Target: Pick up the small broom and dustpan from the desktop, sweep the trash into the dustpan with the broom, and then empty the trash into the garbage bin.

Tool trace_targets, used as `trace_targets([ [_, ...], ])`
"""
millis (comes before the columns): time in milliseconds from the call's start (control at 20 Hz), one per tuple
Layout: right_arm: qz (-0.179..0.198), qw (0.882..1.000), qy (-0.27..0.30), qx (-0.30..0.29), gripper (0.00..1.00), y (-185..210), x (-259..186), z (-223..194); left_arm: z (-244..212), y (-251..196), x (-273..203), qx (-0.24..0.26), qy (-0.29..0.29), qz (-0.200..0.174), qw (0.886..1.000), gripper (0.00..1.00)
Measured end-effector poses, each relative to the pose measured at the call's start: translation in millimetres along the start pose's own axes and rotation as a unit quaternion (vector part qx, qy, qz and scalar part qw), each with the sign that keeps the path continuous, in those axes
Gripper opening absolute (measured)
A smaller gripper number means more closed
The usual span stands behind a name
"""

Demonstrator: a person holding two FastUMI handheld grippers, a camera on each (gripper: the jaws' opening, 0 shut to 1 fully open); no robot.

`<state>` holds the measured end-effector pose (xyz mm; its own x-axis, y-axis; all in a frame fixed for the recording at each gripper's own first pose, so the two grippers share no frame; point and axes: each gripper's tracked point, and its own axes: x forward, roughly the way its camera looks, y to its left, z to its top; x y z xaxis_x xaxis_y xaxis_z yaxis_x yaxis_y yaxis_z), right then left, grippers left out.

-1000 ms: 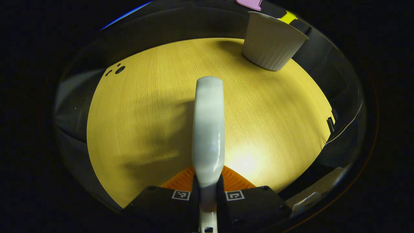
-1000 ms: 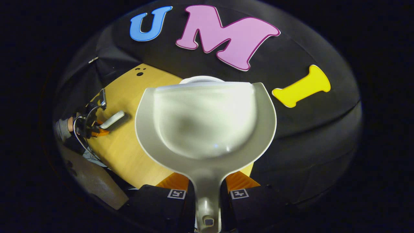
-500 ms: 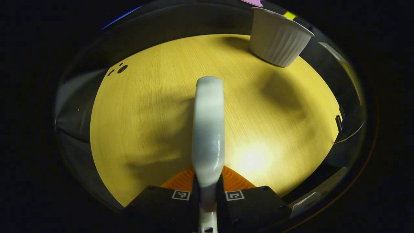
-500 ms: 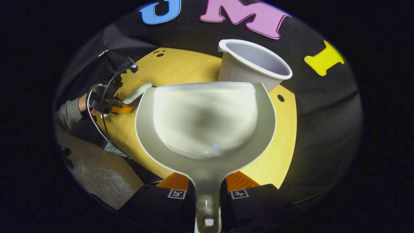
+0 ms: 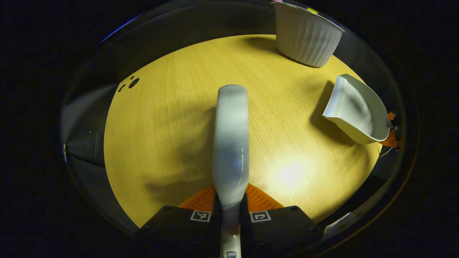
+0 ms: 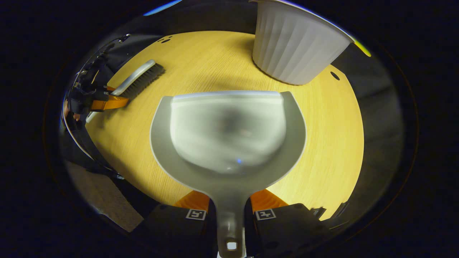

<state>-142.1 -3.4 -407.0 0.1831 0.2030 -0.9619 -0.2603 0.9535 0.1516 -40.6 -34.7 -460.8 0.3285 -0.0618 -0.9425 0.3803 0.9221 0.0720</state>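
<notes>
Dustpan near the garbage bin we judge light, stiff, slick plastic, its handle pinched by the right gripper; left gripper likewise clamps the broom handle.

The round wooden tabletop had a pale, fine-grained yellow surface with a cluster of small dark holes near its far left edge. A white ribbed garbage bin stood upright on it at the far right.
</notes>
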Motion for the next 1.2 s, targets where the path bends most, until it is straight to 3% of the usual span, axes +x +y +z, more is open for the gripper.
trace_targets([
  [300,-0.007,1.000,-0.001,0.008,0.35,1.3,25.5,3.1,2.0,-5.5,3.6,0.009,0.002,0.012,1.000,0.27],
  [850,-0.005,1.000,0.002,0.009,0.40,4.7,29.3,-2.7,5.8,-5.8,-3.9,0.027,0.002,0.030,0.999,0.30],
  [900,-0.004,1.000,0.002,0.008,0.40,5.4,29.1,-3.3,7.5,-4.5,-5.6,0.029,-0.001,0.032,0.999,0.24],
  [950,-0.003,1.000,-0.001,0.009,0.40,5.6,26.8,-2.0,5.4,-3.9,-6.5,0.031,0.000,0.035,0.999,0.34],
  [1200,0.010,1.000,-0.021,0.015,0.40,4.6,-2.5,0.5,3.8,-2.6,-25.7,0.034,-0.015,0.052,0.998,0.35],
])
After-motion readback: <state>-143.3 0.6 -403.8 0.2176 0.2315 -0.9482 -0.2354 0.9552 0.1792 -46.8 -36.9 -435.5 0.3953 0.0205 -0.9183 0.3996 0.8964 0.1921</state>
